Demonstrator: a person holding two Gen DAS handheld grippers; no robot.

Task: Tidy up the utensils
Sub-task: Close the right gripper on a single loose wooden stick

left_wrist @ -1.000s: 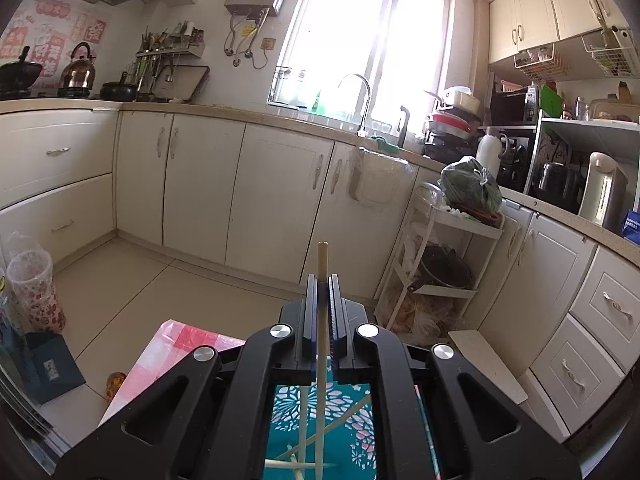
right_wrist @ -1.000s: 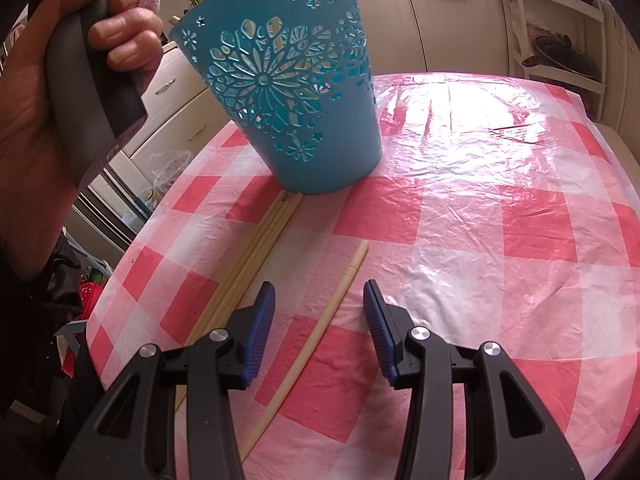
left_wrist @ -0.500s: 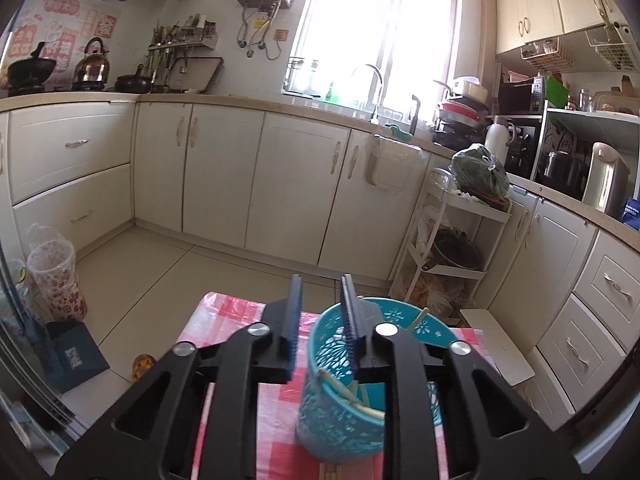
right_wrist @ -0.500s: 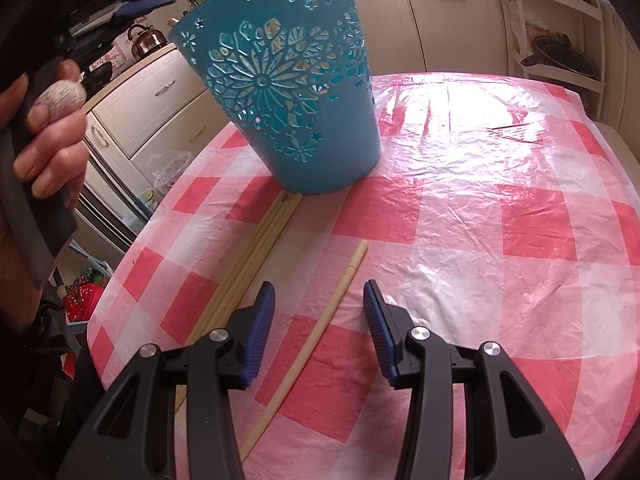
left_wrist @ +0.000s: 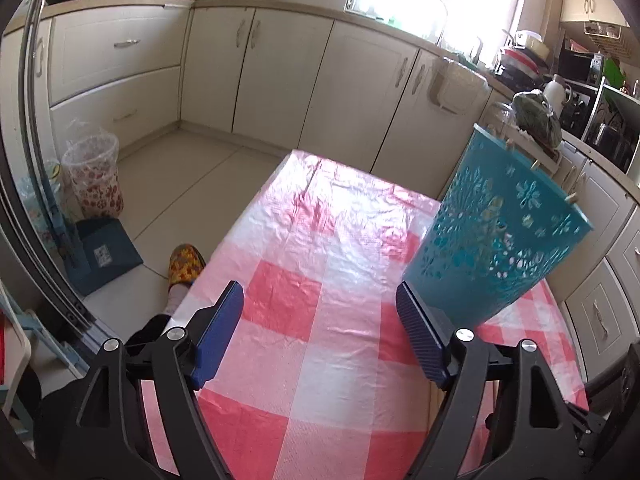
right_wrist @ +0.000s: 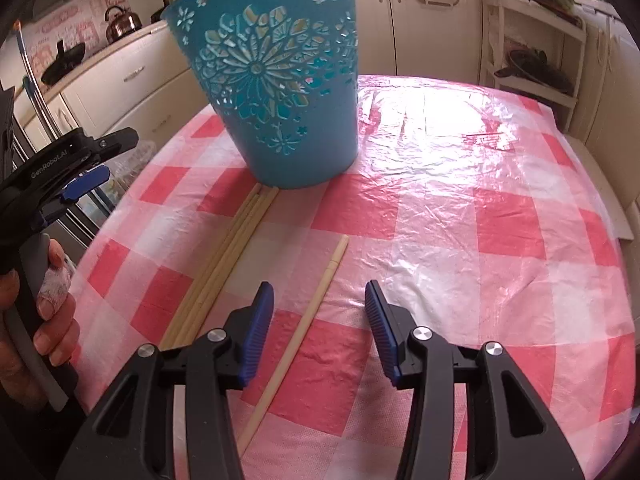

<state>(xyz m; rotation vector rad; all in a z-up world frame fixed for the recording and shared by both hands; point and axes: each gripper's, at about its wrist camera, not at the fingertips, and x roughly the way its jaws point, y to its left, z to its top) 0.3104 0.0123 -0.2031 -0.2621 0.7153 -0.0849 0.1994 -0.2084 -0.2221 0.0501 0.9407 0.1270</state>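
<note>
Collecting loose chopsticks into the teal basket [right_wrist: 276,92], which stands at the far side of the checked bench [right_wrist: 500,220]. Right claw [right_wrist: 320,332] hangs open over a single chopstick [right_wrist: 304,320] that lies between its blue pads, untouched. A bundle of chopsticks [right_wrist: 224,256] lies just left of it, far ends at the basket's foot. Left claw [left_wrist: 320,336] is opening, nothing between its pads. Pale tips at the basket rim suggest sticks already inside, though glare blurs them. Next move, as judged: lower the right claw, close across the shaft, lift.
</note>
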